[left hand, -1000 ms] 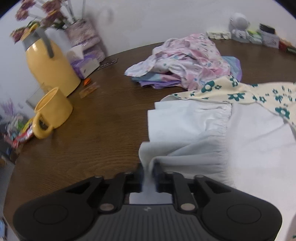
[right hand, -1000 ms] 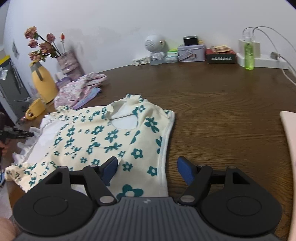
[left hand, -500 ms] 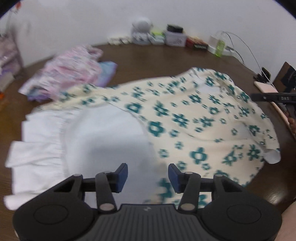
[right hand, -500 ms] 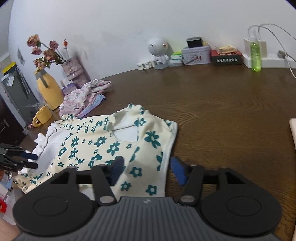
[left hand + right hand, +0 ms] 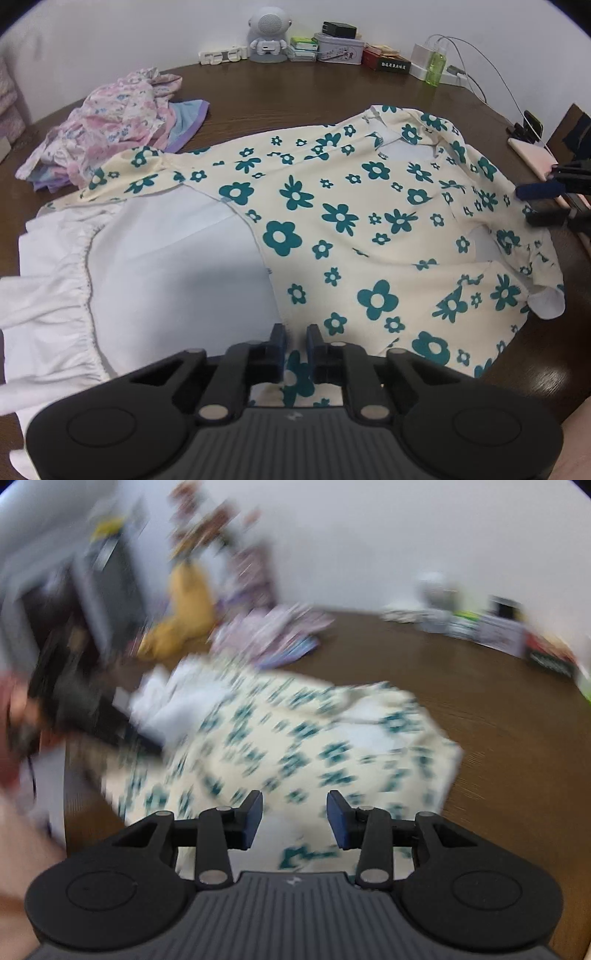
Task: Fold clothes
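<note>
The dress (image 5: 332, 206) lies flat on the brown bench (image 5: 303, 85), its long axis running across the left view: white skirt (image 5: 155, 258) toward the left edge, neckline (image 5: 406, 147) toward the far right. The floral top overlaps the skirt. My left claw (image 5: 294, 347) is at the near hem, closing; its pads are nearly together with floral fabric pinched between them. My right claw (image 5: 294, 819) shows half-wide and closing in its own blurred view, above the cloth at the dress's right side, pads clear of it. A pink heap of clothes (image 5: 110, 122) sits near the far left edge. Small items line the bench's far edge.
</note>
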Available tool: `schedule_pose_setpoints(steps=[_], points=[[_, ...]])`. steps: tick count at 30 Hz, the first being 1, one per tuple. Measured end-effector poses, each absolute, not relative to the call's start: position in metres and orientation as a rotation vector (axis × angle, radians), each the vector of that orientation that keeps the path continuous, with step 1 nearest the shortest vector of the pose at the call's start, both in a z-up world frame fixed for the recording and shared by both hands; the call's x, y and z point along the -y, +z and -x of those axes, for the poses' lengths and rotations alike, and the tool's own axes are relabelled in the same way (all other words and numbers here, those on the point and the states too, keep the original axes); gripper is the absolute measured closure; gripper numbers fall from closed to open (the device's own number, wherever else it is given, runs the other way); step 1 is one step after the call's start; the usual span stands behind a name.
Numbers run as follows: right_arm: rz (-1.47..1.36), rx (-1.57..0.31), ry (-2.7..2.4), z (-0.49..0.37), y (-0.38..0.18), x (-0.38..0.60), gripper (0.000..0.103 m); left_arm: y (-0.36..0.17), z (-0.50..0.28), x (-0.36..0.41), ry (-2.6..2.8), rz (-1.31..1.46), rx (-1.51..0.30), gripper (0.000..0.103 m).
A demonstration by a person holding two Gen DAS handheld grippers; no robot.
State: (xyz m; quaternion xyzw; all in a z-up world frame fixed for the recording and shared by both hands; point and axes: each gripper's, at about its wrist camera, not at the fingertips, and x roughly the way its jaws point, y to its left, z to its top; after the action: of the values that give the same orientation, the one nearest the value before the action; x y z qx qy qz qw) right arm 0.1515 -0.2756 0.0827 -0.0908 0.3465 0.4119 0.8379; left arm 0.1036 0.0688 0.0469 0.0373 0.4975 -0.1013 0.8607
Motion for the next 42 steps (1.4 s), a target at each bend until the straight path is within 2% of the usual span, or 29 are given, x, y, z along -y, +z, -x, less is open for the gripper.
schedule_pose_setpoints(steps=[5,7,9,12,17,19,20,23,27,29,30,31,32,33,38,40,42], points=[[0.503,-0.807,0.841,-0.152,0.06,0.223,0.064,0.045,-0.1,-0.07,-0.221,-0.078,-1.018,0.098],[0.506,-0.832,0.838,-0.158,0.057,0.218,0.068,0.044,-0.099,-0.073,-0.226,-0.063,-1.01,0.098],[0.496,-0.861,0.854,-0.162,0.059,0.219,0.1,0.044,-0.098,-0.074,-0.226,-0.057,-1.003,0.098],[0.44,-0.928,0.911,-0.169,0.062,0.227,0.101,0.043,-0.097,-0.073,-0.228,-0.066,-0.99,0.098],[0.361,-0.948,0.957,-0.17,0.076,0.253,0.101,0.041,-0.097,-0.076,-0.229,-0.066,-0.974,0.098],[0.364,-0.958,0.939,-0.169,0.072,0.253,0.097,0.04,-0.096,-0.077,-0.231,-0.065,-0.968,0.098],[0.35,-0.957,0.931,-0.17,0.072,0.254,0.092,0.04,-0.096,-0.078,-0.231,-0.063,-0.965,0.098],[0.219,-0.863,0.89,-0.179,0.088,0.27,0.063,0.04,-0.094,-0.078,-0.232,-0.061,-0.959,0.098],[0.203,-0.776,0.654,-0.202,0.093,0.279,0.063,0.04,-0.093,-0.077,-0.231,-0.07,-0.954,0.098],[0.224,-0.796,0.611,-0.214,0.084,0.276,0.063,0.039,-0.093,-0.077,-0.231,-0.071,-0.952,0.098],[0.223,-0.816,0.61,-0.22,0.078,0.273,0.066,0.039,-0.093,-0.077,-0.232,-0.07,-0.951,0.098],[0.232,-0.827,0.607,-0.224,0.073,0.271,0.071,0.039,-0.093,-0.077,-0.233,-0.069,-0.951,0.098],[0.242,-0.837,0.604,-0.228,0.068,0.268,0.093,0.039,-0.092,-0.077,-0.235,-0.072,-0.949,0.097],[0.247,-0.844,0.581,-0.231,0.064,0.266,0.099,0.039,-0.092,-0.077,-0.237,-0.075,-0.947,0.097],[0.199,-0.848,0.494,-0.245,0.057,0.278,0.097,0.039,-0.089,-0.077,-0.242,-0.073,-0.942,0.097],[0.16,-0.825,0.504,-0.238,0.065,0.282,0.088,0.041,-0.087,-0.078,-0.246,-0.066,-0.939,0.095],[0.134,-0.779,0.578,-0.217,0.082,0.278,0.071,0.045,-0.083,-0.079,-0.257,-0.062,-0.919,0.092]])
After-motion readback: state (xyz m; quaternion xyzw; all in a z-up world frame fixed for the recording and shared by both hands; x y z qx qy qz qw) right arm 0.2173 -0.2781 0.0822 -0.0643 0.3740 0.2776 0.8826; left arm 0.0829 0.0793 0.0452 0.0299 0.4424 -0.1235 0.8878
